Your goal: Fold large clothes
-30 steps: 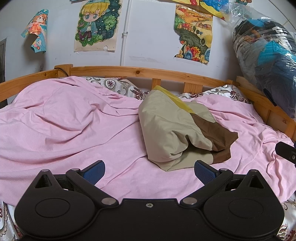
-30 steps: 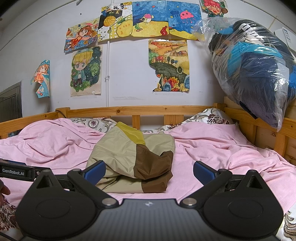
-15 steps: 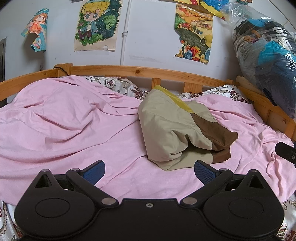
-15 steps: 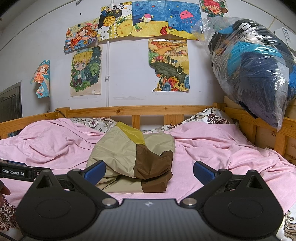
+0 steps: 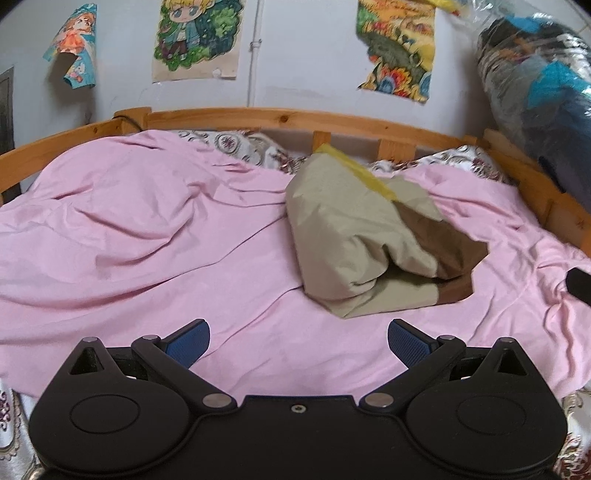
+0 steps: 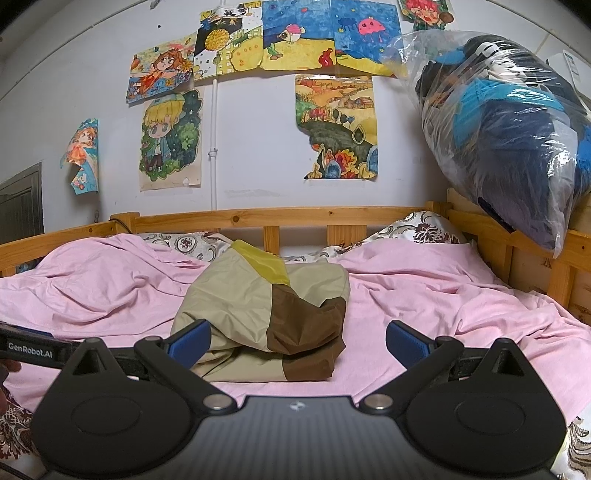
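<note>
Khaki, brown and yellow fabric garment point(image 6: 266, 317) sits bundled mid-bed on the pink sheet point(image 5: 129, 240); left gripper point(image 5: 298, 341) and right gripper point(image 6: 297, 341) hover released, empty, probably between folds.

We are looking at a pale wall point(image 6: 258, 177) carrying children's drawings point(image 6: 299, 37), a wooden bed frame point(image 6: 295, 214) standing against it, a rumpled pink sheet point(image 5: 147, 236) covering the mattress.

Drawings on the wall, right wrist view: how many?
8: girl far left, blond child, redhead, pineapple, fish, jellyfish, landscape, face cropped at top.
</note>
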A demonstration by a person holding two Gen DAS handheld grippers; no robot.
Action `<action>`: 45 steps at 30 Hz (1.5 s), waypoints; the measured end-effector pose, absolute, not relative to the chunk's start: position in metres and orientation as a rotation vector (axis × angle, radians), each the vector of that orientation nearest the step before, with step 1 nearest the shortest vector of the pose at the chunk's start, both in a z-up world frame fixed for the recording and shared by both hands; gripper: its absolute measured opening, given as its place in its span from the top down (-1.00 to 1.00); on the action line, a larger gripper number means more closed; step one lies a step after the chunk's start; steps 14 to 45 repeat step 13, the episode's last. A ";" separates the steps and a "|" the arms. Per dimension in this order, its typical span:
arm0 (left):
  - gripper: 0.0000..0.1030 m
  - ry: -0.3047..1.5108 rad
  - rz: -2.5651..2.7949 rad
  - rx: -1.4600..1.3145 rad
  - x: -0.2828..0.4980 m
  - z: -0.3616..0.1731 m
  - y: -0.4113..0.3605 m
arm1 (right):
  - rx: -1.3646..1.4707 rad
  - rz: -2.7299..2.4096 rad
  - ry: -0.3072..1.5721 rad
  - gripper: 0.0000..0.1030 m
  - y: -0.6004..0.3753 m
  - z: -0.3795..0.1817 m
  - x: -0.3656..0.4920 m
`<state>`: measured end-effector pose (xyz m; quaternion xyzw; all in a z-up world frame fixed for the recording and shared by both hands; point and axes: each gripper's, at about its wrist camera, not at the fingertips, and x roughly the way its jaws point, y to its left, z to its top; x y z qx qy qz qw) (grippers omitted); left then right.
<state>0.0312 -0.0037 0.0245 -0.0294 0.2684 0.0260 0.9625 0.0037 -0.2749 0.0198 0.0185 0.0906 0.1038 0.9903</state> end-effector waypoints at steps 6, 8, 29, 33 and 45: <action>-0.99 0.551 0.050 -0.062 0.031 0.025 0.001 | 0.037 0.208 0.182 -0.99 -0.275 0.020 0.004; -0.99 0.555 0.046 -0.064 0.033 0.025 0.002 | 0.037 0.208 0.183 -0.99 -0.275 0.020 0.004; -0.99 0.565 0.049 -0.066 0.035 0.025 0.002 | 0.036 0.205 0.189 -0.99 -0.271 0.016 0.004; -0.99 0.565 0.049 -0.066 0.035 0.025 0.002 | 0.036 0.205 0.189 -0.99 -0.271 0.016 0.004; -0.99 0.565 0.049 -0.066 0.035 0.025 0.002 | 0.036 0.205 0.189 -0.99 -0.271 0.016 0.004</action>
